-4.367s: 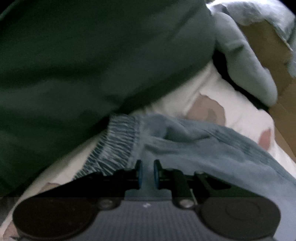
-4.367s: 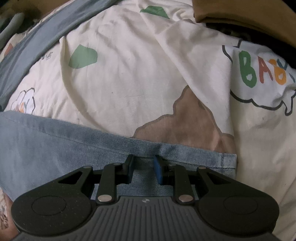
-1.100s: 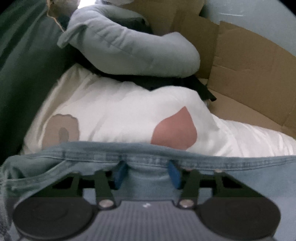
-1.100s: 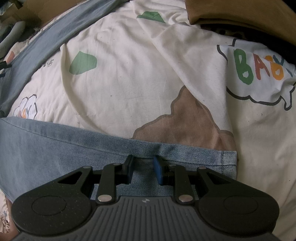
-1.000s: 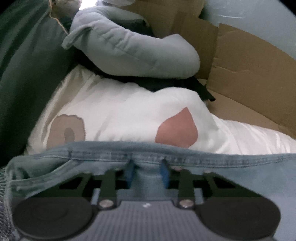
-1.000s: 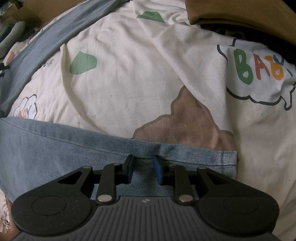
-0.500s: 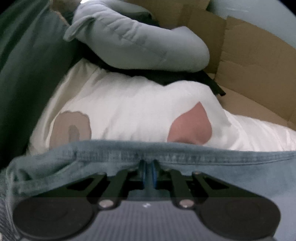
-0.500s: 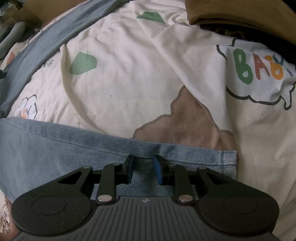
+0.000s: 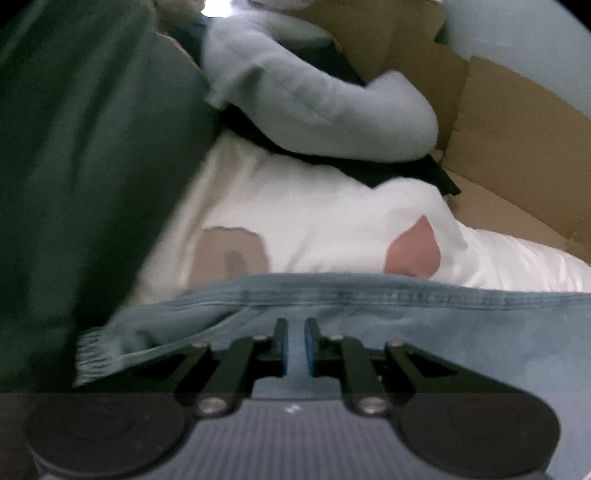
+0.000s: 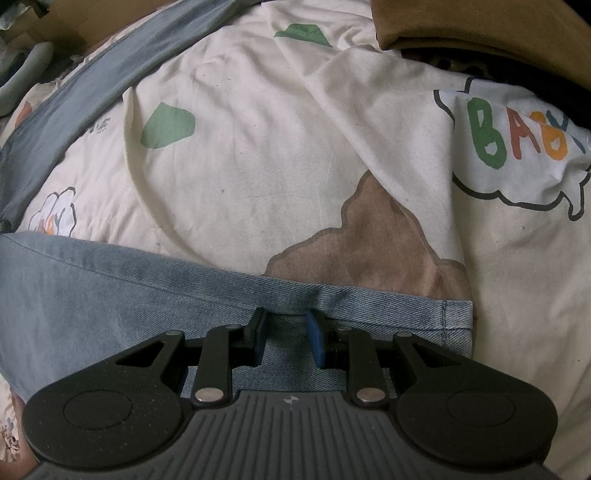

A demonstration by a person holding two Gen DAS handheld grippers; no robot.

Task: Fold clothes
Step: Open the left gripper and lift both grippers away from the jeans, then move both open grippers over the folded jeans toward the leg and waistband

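Left wrist view: one pale blue denim garment (image 9: 406, 325) across the lower frame; one white printed sheet (image 9: 314, 221) at centre, bearing two patches, one tan at lower left and one pink at right; one dark green cloth (image 9: 85, 166) filling the left; one padded light grey-blue garment (image 9: 314, 107) at upper centre; one black cloth (image 9: 369, 170) beneath it; one brown cardboard box (image 9: 517, 140) at upper right.

Right wrist view: one brown cloth (image 10: 480, 26) at upper right, one grey-blue fabric strip (image 10: 92, 92) at upper left, two green patches, one brown patch, one lettered bubble.
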